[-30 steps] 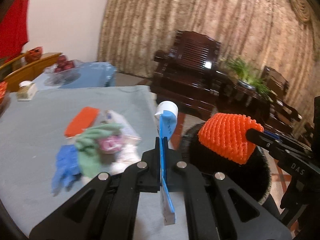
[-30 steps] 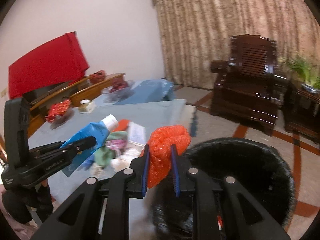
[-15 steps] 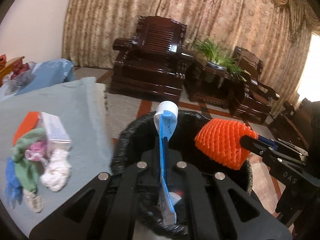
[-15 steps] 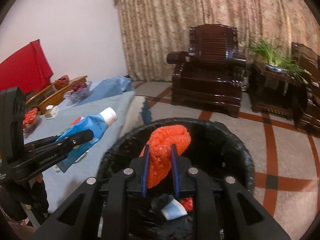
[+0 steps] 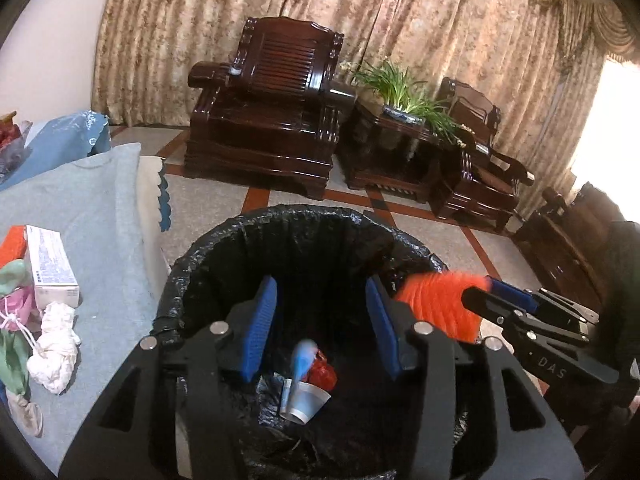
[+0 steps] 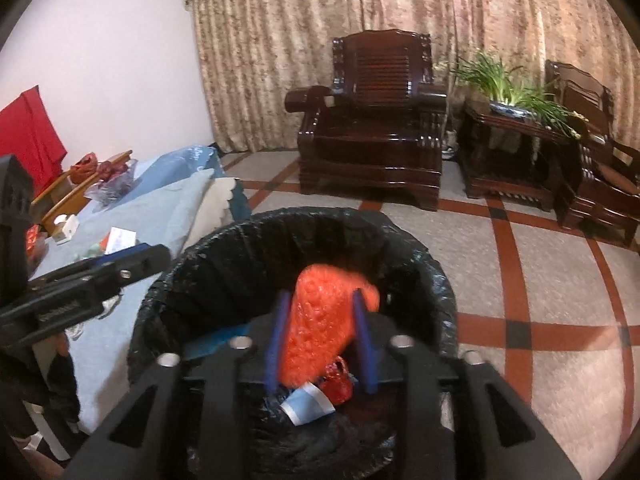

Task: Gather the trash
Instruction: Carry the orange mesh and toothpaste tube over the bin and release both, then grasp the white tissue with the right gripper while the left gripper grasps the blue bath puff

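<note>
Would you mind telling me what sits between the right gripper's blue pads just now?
The orange foam net hangs between them above the lined bin, seen best in the right wrist view; the right gripper has just been opening.

The trash bin [image 5: 280,240] carries a glossy black liner. Inside it lie a blurred blue tube [image 5: 302,360], a crumpled red wrapper [image 5: 322,374] and a pale blue-and-white cup [image 5: 306,402]. Over the bin, the foam net [image 6: 320,320] is bright orange with a mesh texture. Left of the bin, the tablecloth [image 5: 92,200] is plain light grey-blue. Behind the bin, the floor [image 6: 540,280] is speckled beige with red-brown bands and black squares.
</note>
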Available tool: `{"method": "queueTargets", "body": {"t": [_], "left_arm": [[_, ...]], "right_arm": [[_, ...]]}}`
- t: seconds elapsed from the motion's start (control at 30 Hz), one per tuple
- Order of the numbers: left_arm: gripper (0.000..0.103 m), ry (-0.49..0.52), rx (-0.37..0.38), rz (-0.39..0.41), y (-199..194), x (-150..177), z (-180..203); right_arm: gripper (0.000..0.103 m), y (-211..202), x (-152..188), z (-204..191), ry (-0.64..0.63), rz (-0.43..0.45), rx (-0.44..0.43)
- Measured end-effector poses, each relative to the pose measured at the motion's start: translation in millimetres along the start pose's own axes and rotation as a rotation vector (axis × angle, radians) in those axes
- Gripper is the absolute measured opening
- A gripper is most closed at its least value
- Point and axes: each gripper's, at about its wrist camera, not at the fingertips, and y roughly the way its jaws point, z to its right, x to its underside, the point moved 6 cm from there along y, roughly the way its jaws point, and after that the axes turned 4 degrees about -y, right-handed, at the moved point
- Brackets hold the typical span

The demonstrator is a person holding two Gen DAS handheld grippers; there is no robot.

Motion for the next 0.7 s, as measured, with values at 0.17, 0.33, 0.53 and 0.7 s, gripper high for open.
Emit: {"method": "queueTargets", "body": {"t": [0.17, 0.33, 0.53, 0.7], "left_arm": [[0.078, -0.012, -0.062, 0.040, -21, -6, -19], [0.090, -0.018, -0.161, 0.098, -58, -9, -44], [0.090, -0.050, -0.294, 0.150, -107, -7, -89], [0.090, -0.101, -0.416, 0.185, -147, 2, -134]], "right_arm": [[0.097, -6, -4, -1, 0.006, 0.040, 0.031], [0.097, -5, -10, -12, 0.034, 0.048, -0.013], [0.097, 0, -19, -52, -0.021, 0.062, -0.078], [0.097, 12, -30, -102, -0.082, 0.071, -0.163]]}}
